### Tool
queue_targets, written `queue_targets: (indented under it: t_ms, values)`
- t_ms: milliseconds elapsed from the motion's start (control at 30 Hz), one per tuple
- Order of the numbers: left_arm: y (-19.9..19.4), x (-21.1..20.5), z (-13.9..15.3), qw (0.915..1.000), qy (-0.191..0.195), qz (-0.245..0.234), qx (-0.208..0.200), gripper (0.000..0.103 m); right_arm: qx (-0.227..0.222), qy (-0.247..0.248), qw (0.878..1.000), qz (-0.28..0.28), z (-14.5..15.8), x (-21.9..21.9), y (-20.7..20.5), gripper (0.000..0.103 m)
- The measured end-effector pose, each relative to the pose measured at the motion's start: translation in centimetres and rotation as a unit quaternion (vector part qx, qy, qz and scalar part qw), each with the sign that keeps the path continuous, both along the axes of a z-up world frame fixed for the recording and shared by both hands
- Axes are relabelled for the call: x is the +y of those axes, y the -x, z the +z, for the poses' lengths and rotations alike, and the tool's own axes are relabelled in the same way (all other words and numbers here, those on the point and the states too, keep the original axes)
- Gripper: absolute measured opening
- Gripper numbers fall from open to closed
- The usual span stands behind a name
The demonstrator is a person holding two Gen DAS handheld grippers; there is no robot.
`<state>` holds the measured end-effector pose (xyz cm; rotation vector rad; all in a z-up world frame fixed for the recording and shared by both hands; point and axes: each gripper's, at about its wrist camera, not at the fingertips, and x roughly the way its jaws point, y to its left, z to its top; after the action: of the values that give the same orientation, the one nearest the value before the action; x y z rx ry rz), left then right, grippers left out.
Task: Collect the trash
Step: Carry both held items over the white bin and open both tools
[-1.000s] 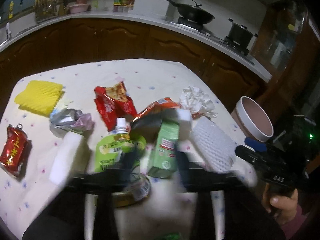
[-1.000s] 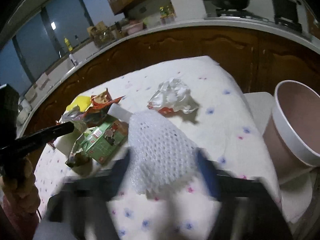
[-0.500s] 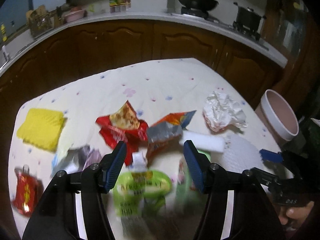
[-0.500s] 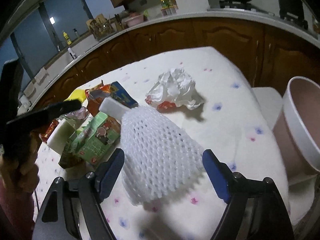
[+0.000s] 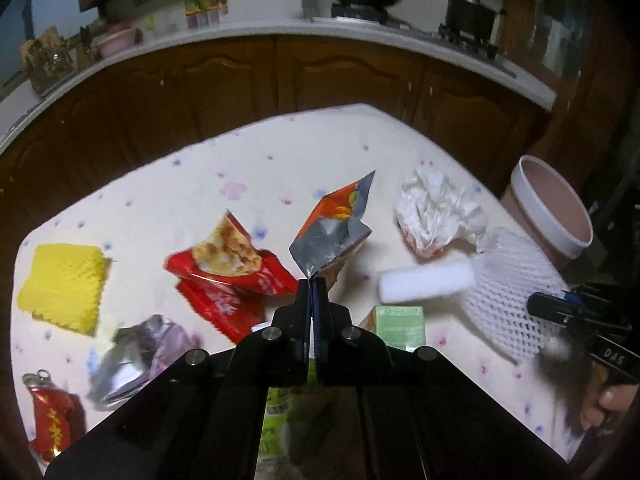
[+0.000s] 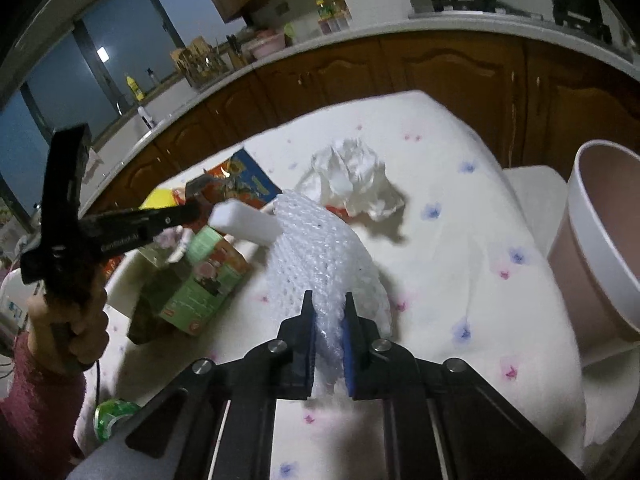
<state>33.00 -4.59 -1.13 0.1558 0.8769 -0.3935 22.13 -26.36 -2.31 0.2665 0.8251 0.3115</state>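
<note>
My left gripper (image 5: 311, 285) is shut on the corner of an orange and silver snack bag (image 5: 334, 228), which stands up off the table. My right gripper (image 6: 328, 304) is shut on the near edge of a white foam net (image 6: 320, 248), also seen at the right of the left wrist view (image 5: 516, 280). The pink bin with a white rim (image 6: 600, 240) stands past the table's right edge (image 5: 552, 212). A crumpled white tissue (image 6: 352, 180) lies beyond the net.
On the flowered tablecloth (image 5: 280, 152) lie a red snack bag (image 5: 228, 276), a yellow foam net (image 5: 62, 284), a crushed red can (image 5: 52, 420), a silver wrapper (image 5: 136, 356), a white foam block (image 5: 426, 286) and a green carton (image 6: 204, 280). Kitchen cabinets (image 5: 320, 80) stand behind.
Both grippers have closed: the left on the orange and silver snack bag, lifting its corner, and the right on the white foam net.
</note>
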Motion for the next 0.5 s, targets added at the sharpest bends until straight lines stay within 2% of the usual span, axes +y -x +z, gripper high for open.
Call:
queue_targets:
  t_ms: [233, 400, 500]
  values:
    - [2.5, 1.5, 4.7, 0.9975, 0.06, 0.02, -0.033, 0.001, -0.032, -0.012, 0.999, -0.011, 2.6, -1.2, 0.9, 0.01]
    - [4.8, -0.4, 6.7, 0.9939, 0.103, 0.013, -0.035, 0.001, -0.044, -0.014, 0.999, -0.025, 3.5, -2.7, 2.0, 0.01]
    - [5.9, -2.0, 7.0, 0.9928, 0.115, 0.001, -0.034, 0.001, -0.05, -0.015, 0.998, -0.038, 3.9, -4.1, 2.7, 0.01]
